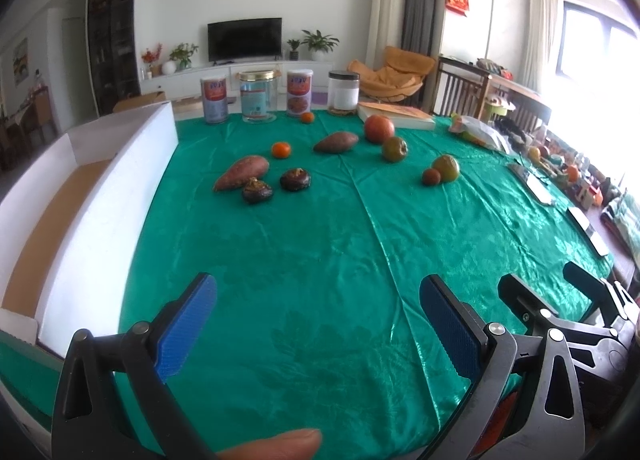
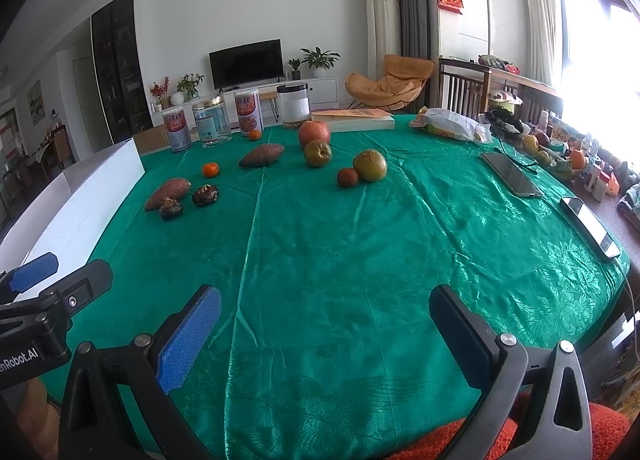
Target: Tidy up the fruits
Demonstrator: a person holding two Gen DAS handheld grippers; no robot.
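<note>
Fruit and vegetables lie on the far half of the green tablecloth [image 1: 320, 260]. A red apple [image 1: 379, 128] [image 2: 314, 132], two green-brown fruits [image 1: 394, 148] [image 1: 446, 167], a small dark red fruit [image 1: 431, 176], two small oranges [image 1: 281, 149] [image 1: 307, 117], two sweet potatoes [image 1: 241, 172] [image 1: 335, 141] and two dark brown lumps [image 1: 295, 179] [image 1: 257, 190]. My left gripper [image 1: 318, 328] is open and empty over the near cloth. My right gripper [image 2: 326, 334] is open and empty, also near the front edge, to the right of the left one.
A white open cardboard box [image 1: 80, 196] stands along the table's left edge. Two cans, a glass jar [image 1: 257, 96] and a white jar [image 1: 343, 92] line the back edge beside a book [image 1: 396, 115]. Phones [image 2: 510, 173] and a plastic bag [image 2: 448, 123] lie at the right.
</note>
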